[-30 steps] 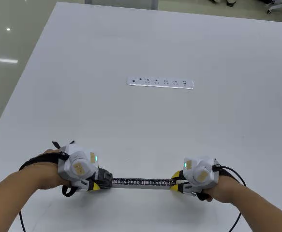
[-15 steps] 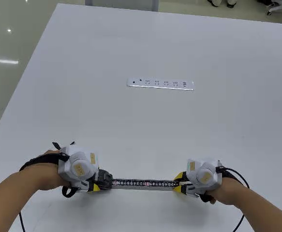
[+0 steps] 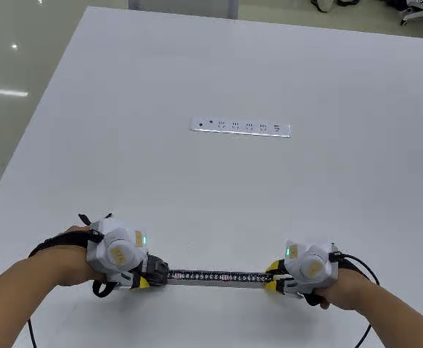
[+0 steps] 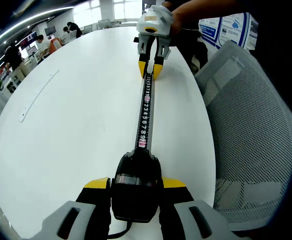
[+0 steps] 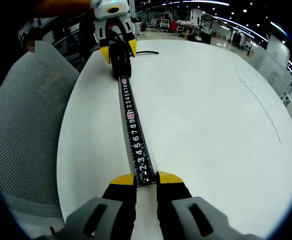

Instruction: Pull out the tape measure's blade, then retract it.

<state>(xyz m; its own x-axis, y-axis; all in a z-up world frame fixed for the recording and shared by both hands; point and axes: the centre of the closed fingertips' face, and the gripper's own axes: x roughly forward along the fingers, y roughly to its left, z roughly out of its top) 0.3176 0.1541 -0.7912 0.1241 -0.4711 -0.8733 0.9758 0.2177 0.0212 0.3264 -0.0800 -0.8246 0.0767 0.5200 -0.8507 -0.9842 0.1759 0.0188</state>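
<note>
While both tongs grip: case [image 3: 157, 270] of tape measure clamped in left tongs [image 4: 135, 183], by worktop's [image 3: 196, 188] near edge.
Right tongs [image 5: 146, 178]: pinched closed on blade tip.
Blade [image 3: 218, 276]: drawn out, flat on worktop, spanning between tongs.
Power strip [image 3: 241, 125]: mid-worktop, well apart.

I see a broad white matte worktable [image 3: 196, 72] with a flat white multi-socket power strip [image 3: 240, 125] on it. There is a glossy pale floor [image 3: 15, 87] catching lamp reflections, a grey mesh-backed chair [image 4: 251, 125], and possibly bright windows [image 4: 93, 7] beyond.
</note>
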